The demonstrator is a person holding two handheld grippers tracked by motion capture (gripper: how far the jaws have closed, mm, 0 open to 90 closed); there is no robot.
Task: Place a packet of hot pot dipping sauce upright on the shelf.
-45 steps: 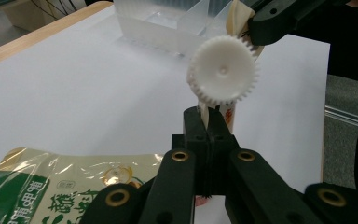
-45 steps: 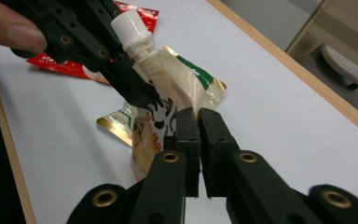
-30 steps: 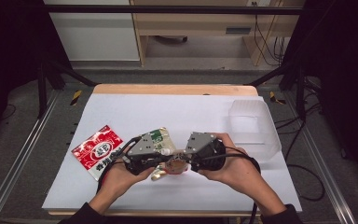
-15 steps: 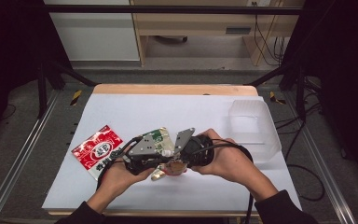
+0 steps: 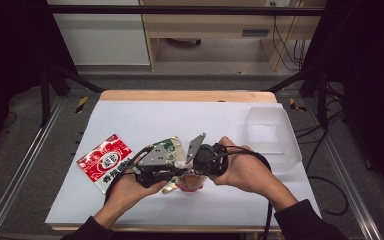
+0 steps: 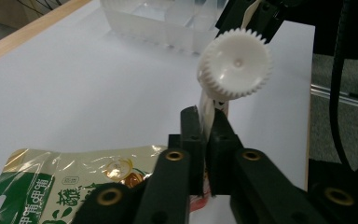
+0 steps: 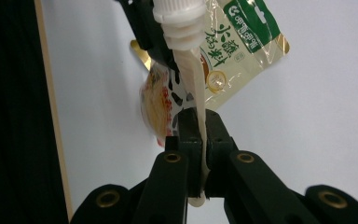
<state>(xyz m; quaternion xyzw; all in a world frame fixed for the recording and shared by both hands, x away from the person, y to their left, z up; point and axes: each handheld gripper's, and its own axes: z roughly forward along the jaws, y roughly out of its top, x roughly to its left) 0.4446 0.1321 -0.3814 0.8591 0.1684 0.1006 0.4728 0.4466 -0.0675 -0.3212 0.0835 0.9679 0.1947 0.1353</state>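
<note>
A small spouted pouch [image 5: 190, 181] with red and orange print is held between both grippers above the table's front middle. My left gripper [image 6: 204, 126] is shut on the pouch's pale edge just below its white ribbed cap [image 6: 235, 63]. My right gripper [image 7: 198, 121] is shut on the same cream edge, with the cap [image 7: 177, 14] at the far end and the orange print [image 7: 154, 105] to the left. In the high view the left gripper [image 5: 167, 167] and right gripper [image 5: 200, 160] almost touch.
A green and gold snack packet [image 5: 172, 147] lies on the white table sheet [image 5: 145, 120] under the grippers. A red packet [image 5: 105, 162] lies to the left. A clear plastic box [image 5: 272, 137] stands at the right, its compartments [image 6: 168, 23] showing in the left gripper view.
My right gripper has moved left, close against the left gripper, and rolled so its grey plate stands up. The left gripper has stayed nearly in place.
</note>
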